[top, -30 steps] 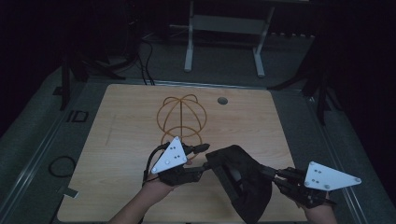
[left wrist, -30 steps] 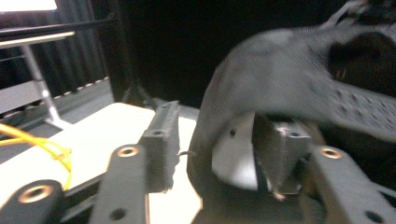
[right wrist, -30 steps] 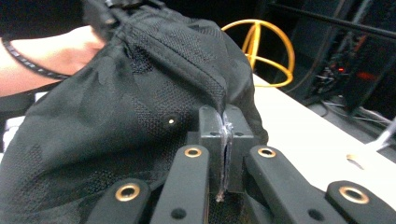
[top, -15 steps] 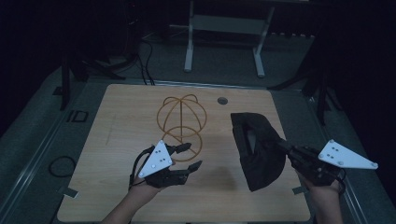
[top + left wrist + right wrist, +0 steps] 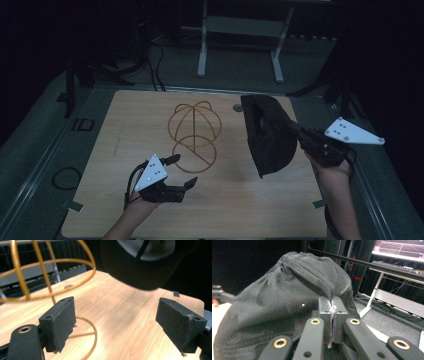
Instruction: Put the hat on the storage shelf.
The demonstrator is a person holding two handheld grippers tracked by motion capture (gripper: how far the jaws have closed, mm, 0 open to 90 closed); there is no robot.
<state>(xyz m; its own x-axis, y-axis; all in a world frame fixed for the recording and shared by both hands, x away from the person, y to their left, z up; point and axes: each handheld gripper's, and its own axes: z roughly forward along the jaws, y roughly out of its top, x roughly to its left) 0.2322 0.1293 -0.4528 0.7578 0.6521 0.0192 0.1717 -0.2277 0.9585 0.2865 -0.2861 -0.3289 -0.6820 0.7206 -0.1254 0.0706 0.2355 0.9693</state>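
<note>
My right gripper (image 5: pixel 305 139) is clamped on a thin fold of the black cap (image 5: pixel 270 135); in the right gripper view the jaws stand pressed together with only fabric edge between them. The cap hangs clear of the table (image 5: pixel 250 200), over its right side, crown sagging down and toward me.

Risk 1: the bite is small, at the cloth's edge. A quick swing could let the fabric slide out, and the cap would drop to the table.

My left gripper (image 5: pixel 177 172) rests low at the near left, jaws spread wide, nothing between them.

Just beyond it stands the gold wire stand (image 5: pixel 194 135), mid-table, a hoop base with a wire globe above.

Risk 2: the stand looks light. If the cap goes onto it, the limp brim could snag a wire and tip it.

Risk 3: my left jaws sit near the base hoop and could nudge it.
</note>
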